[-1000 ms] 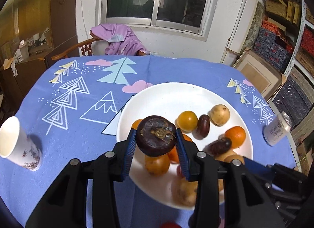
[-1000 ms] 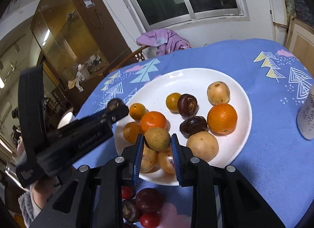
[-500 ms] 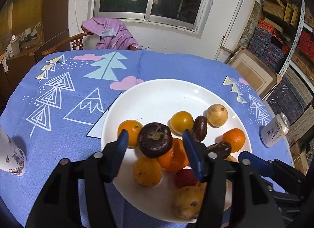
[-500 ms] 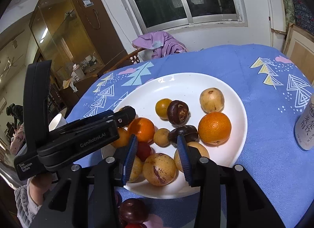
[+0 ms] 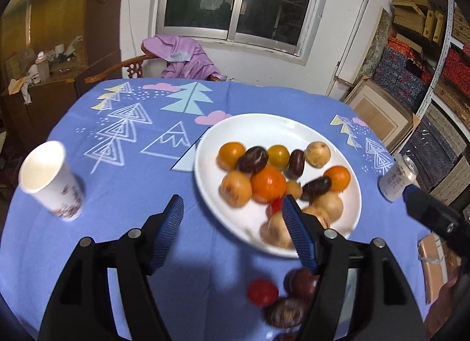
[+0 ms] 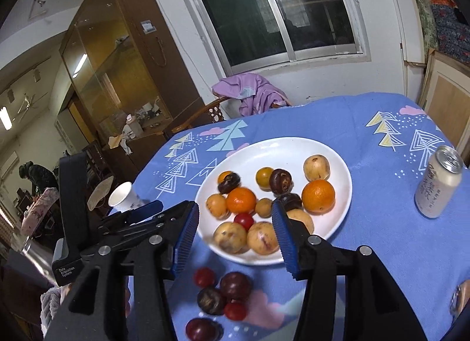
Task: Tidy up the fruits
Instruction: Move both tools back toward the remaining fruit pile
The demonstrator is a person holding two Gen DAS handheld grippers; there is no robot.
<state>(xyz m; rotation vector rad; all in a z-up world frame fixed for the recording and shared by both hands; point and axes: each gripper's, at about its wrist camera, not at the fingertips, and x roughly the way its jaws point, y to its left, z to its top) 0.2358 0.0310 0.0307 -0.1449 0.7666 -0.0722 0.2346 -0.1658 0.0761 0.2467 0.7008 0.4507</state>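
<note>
Both grippers are now standing empty: a second ago the left gripper (image 5: 232, 225) was clamping a dark brown fruit (image 5: 253, 159) and the right gripper (image 6: 233, 231) a small tan fruit (image 6: 263, 207), and both fruits are now lying on the white plate (image 6: 282, 147). The jaws of each have just been opening and are standing apart with nothing between them, and both views are showing the grippers farther from the plate.

On the plate, the dark brown fruit is resting at about 11 o'clock from the large orange (image 5: 268, 184) in the left wrist view, touching it, apparently left where it dropped among the others. The small tan fruit is sitting at the plate's centre, wedged between orange and dark neighbours, which is probably keeping it from rolling.

At 6 o'clock of the plate, on the blue cloth of the tabletop (image 6: 367, 223), a loose cluster of dark plums (image 6: 236, 284) and red cherry tomatoes (image 6: 204, 277) is still waiting; they are likely the next to be collected. A paper cup (image 5: 50, 181) is standing well off at 9 o'clock and a drink can (image 6: 439, 184) at 3 o'clock, both clear of the work.
</note>
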